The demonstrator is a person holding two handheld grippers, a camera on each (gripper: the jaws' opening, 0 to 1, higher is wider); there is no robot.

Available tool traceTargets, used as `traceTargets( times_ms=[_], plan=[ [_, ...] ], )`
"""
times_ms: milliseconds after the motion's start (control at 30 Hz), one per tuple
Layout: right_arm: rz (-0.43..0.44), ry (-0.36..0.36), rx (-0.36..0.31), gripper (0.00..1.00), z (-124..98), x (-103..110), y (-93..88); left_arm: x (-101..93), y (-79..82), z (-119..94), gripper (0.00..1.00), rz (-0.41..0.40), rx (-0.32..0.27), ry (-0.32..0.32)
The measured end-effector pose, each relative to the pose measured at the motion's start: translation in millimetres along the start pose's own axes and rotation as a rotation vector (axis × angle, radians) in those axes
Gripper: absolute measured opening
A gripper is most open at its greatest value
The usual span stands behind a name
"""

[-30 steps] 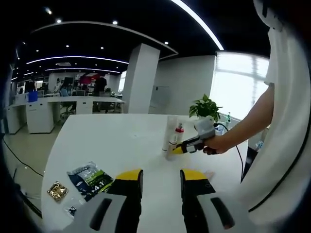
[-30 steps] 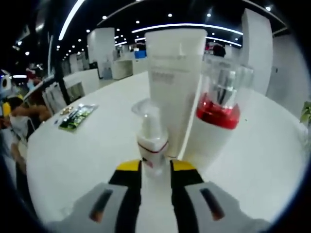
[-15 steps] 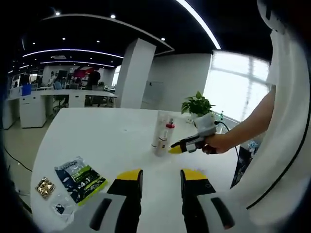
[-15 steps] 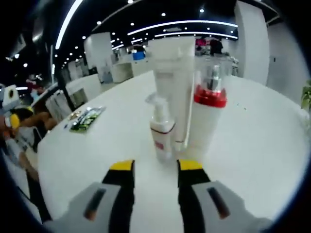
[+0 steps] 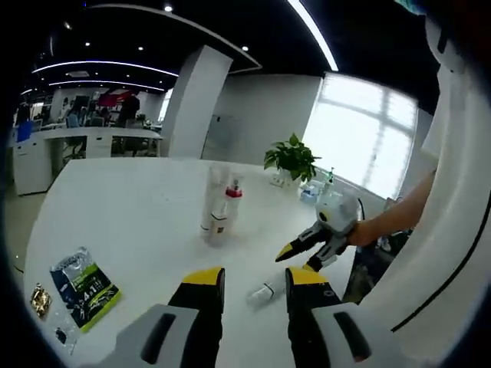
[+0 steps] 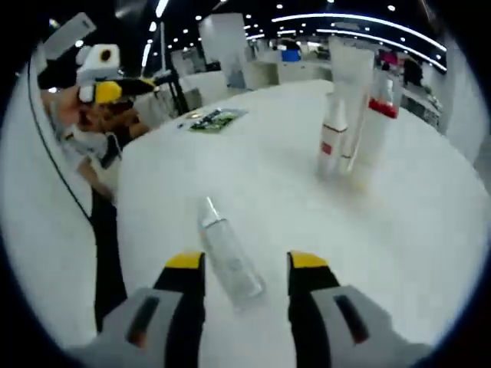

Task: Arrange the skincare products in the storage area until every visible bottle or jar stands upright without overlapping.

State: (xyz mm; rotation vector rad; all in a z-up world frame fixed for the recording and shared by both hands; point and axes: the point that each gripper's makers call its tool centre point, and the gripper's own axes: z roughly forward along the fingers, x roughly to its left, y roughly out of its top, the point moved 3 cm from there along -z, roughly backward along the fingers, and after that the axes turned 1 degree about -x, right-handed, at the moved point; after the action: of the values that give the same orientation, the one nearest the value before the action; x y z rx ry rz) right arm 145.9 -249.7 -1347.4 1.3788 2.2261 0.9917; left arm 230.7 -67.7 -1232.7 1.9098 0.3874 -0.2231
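Observation:
Three products stand upright together on the white table (image 5: 130, 207): a tall white tube (image 6: 349, 80), a small pump bottle (image 6: 332, 142) and a red-collared bottle (image 6: 380, 123). The left gripper view has the same group (image 5: 217, 208) farther back. A clear bottle (image 6: 229, 259) lies on its side between the jaws of my right gripper (image 6: 245, 264), which is open with gaps on both sides of it. From the left gripper view that bottle (image 5: 263, 292) lies just below the right gripper (image 5: 301, 256), held by a hand. My left gripper (image 5: 255, 280) is open and holds nothing.
Green and dark sachets (image 5: 83, 284) and a gold packet (image 5: 40, 299) lie near the table's left edge, seen also as sachets (image 6: 211, 119) in the right gripper view. A potted plant (image 5: 291, 157) stands at the far side. The person's white sleeve (image 5: 453, 230) rises on the right.
My right gripper has backed away from the standing trio and now straddles the clear bottle lying on the table. The left gripper view has swung, so the trio sits further left.

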Motion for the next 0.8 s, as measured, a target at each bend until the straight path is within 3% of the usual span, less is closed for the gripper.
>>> traceTargets(
  times_ms=[67, 133, 233, 333, 400, 433, 467, 533, 633, 667, 800],
  plan=[
    [-0.166, 0.036, 0.064, 0.35, 6.6, 5.2, -6.5, -7.0, -7.3, -1.2, 0.32, -0.015, 0.005, 0.031],
    [-0.231, 0.084, 0.057, 0.3, 11.5, 13.1, -3.7, -15.8, -12.7, -0.8, 0.32, -0.033, 0.005, 0.044],
    [-0.282, 0.114, 0.044, 0.3, 19.6, 19.7, 0.2, -30.5, -19.1, 3.2, 0.32, -0.033, 0.014, 0.062],
    [-0.337, 0.115, 0.091, 0.25, 27.7, 18.3, -5.8, -41.6, -23.2, 8.3, 0.32, -0.068, 0.014, 0.083],
    [-0.343, 0.101, 0.128, 0.21, 29.6, 15.4, -10.7, -47.5, -23.7, 11.6, 0.31, -0.094, 0.011, 0.085],
    [-0.293, 0.104, 0.083, 0.2, 31.9, 17.3, -5.8, -52.8, -24.0, 16.3, 0.31, -0.109, 0.009, 0.076],
    [-0.253, 0.089, 0.094, 0.2, 31.1, 14.6, -7.8, -54.6, -24.2, 18.6, 0.31, -0.115, 0.01, 0.072],
    [-0.244, 0.069, 0.074, 0.19, 29.6, 11.2, -7.3, -57.4, -25.0, 23.2, 0.32, -0.118, 0.021, 0.062],
    [-0.16, 0.08, 0.017, 0.18, 25.5, 14.5, -2.8, -58.2, -24.1, 27.9, 0.32, -0.122, 0.035, 0.057],
    [-0.149, 0.044, -0.041, 0.18, 18.4, 10.6, 4.0, -57.0, -20.4, 29.4, 0.32, -0.171, 0.022, 0.07],
    [-0.123, -0.017, -0.143, 0.18, -3.1, 11.2, 22.4, -56.3, -9.8, 36.0, 0.41, -0.328, -0.031, 0.056]
  ],
)
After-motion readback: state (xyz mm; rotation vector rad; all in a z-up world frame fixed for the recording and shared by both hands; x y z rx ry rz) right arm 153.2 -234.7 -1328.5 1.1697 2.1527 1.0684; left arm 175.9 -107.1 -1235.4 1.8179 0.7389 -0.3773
